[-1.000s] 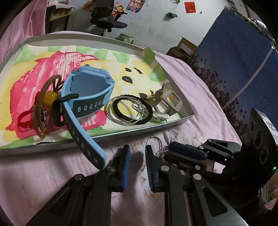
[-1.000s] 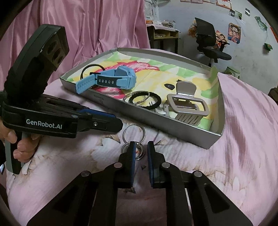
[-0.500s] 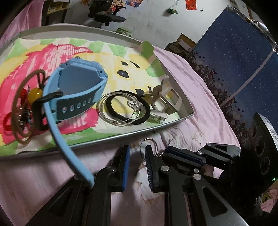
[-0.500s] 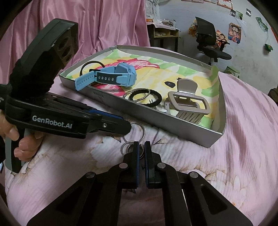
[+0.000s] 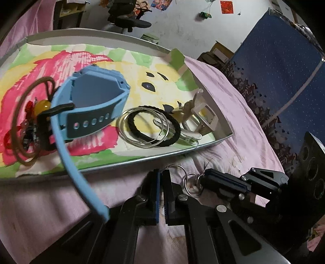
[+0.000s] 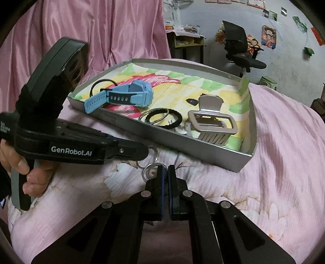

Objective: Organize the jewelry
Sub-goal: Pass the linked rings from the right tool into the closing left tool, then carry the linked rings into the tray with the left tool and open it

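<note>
Left wrist view: a pink quilted bedspread (image 5: 233, 95) with a faint flower print is the surface, carrying a shallow grey tray (image 5: 126, 162) lined with paper painted in pink, yellow and green. Behind stand a pale wall with posters, an office chair (image 5: 128, 19) and a dark blue starry cloth (image 5: 284, 67). The left tool (image 5: 162, 176) has its jaws nearly together on the thin wire of the upper ring of the keyrings (image 5: 189, 182), which lie on the bedspread just outside the tray's near wall. The right tool (image 5: 205, 178) comes in from the right, its tips at the lower rings; whether they pinch is hard to make out here. In the tray lie a blue rubber watch (image 5: 95, 105) whose strap hangs over the rim, a black braided hair tie (image 5: 154, 124) under thin wire hoops, a beige plastic claw clip (image 5: 205, 115) and a brown cord with an amber bead (image 5: 41, 105), partly hidden by the watch.

Right wrist view: pink satin curtains (image 6: 121, 34) hang behind, with a cluttered shelf and the chair (image 6: 239, 46) beyond. The right tool (image 6: 166, 170) is closed on a keyring (image 6: 149, 172). The left tool (image 6: 145, 152), held by a hand (image 6: 26, 168) cut off at the edge, covers part of the upper ring. The tray (image 6: 182, 142), watch (image 6: 124, 97), hair tie (image 6: 164, 119) and ribbed clip (image 6: 213, 126) show clearly.
</note>
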{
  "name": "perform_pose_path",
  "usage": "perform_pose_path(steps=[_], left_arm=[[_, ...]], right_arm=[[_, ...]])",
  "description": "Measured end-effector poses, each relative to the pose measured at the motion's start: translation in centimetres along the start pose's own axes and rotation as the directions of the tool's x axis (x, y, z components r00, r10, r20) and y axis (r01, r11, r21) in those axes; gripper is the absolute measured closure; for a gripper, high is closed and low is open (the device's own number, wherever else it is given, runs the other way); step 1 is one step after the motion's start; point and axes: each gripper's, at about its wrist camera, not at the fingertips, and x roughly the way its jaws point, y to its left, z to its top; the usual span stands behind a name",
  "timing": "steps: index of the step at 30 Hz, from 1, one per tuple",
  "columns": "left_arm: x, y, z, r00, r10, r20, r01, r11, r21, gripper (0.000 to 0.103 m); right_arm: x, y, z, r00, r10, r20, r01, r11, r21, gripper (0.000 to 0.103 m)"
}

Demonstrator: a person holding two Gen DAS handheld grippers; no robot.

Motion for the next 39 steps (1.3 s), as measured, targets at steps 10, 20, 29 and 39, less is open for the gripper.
perform_pose_path(steps=[10, 20, 29, 39], left_arm=[[-1.2, 0.9, -0.6, 0.999, 0.001, 0.048, 0.001, 0.999, -0.037, 0.100], [-4.1, 2.2, -1.9, 0.987, 0.010, 0.162, 0.008, 0.994, -0.110, 0.100], [-7.1, 3.0, -3.4, 0.970, 0.010, 0.244, 0.025, 0.990, -0.136, 0.100], [-9.5, 4.3, -6.1, 0.965, -0.028, 0.262, 0.071, 0.985, -0.155, 0.100]], right_arm=[[0.3, -0.4, 0.2, 1.000, 0.007, 0.007, -0.007, 1.000, 0.013, 0.102], [0.8, -0.8, 0.4, 1.000, 0.029, 0.003, -0.029, 0.998, 0.048, 0.101], [1.0, 0.5, 0.6, 0.999, 0.053, -0.005, -0.053, 0.999, 0.012, 0.101], [1.5, 2.7, 0.8, 0.995, 0.096, -0.026, -0.097, 0.995, -0.038, 0.097]])
